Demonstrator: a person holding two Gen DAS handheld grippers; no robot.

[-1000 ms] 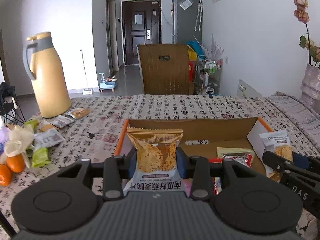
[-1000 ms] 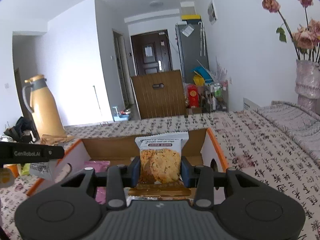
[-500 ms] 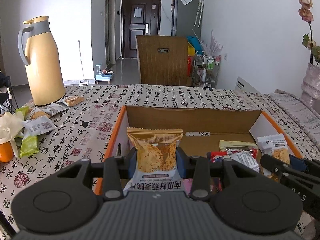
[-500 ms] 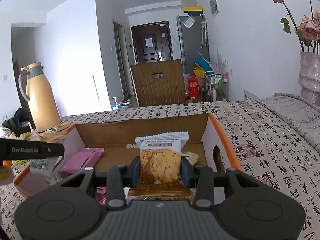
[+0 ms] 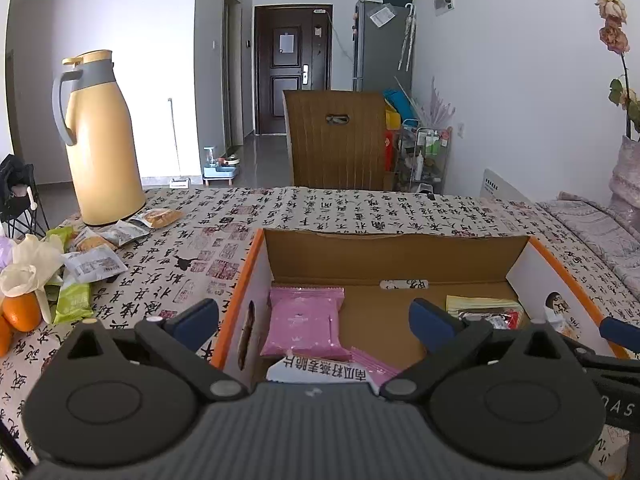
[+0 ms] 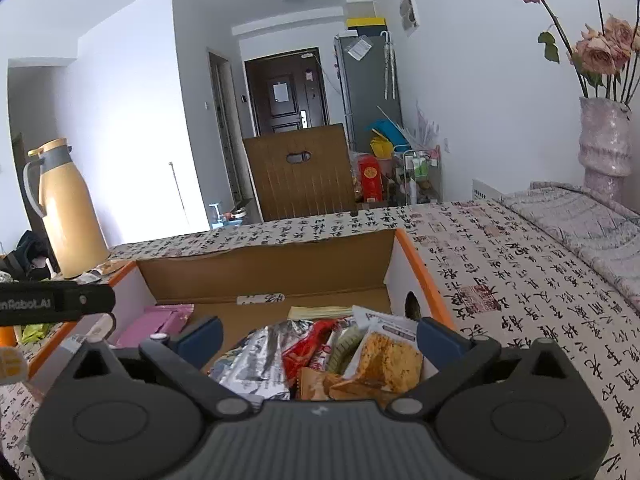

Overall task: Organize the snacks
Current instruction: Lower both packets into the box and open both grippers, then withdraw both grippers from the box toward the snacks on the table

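So both my tongs have just been opening over the cardboard box (image 5: pixel 400 252) with the orange rim, and now nothing sits between the pads of either one. The left gripper (image 5: pixel 316 320) stands spread as wide as it goes, and the white-bottomed oat crisp packet (image 5: pixel 320 370) lies flat in the left end of the box right under it, half over the pink packet (image 5: pixel 306 326). The right gripper (image 6: pixel 318 338) is just as wide, hanging over the heap at the right end, where the cookie packet (image 6: pixel 386 356) leans against a silver foil bag (image 6: pixel 256 364) and a red wrapper (image 6: pixel 310 344). Best move now, I reckon, is to lift straight up with jaws wide so no pad snags a wrapper, then swing left for the loose packets (image 5: pixel 96 264) by the yellow thermos jug (image 5: pixel 102 140). Readable stuff: the left packet's Chinese line reads upside down, something like 南瓜籽燕麦脆片, and the other gripper's arm (image 6: pixel 52 304) shows "nRobot.AI". The tablecloth calligraphy I can't make out.
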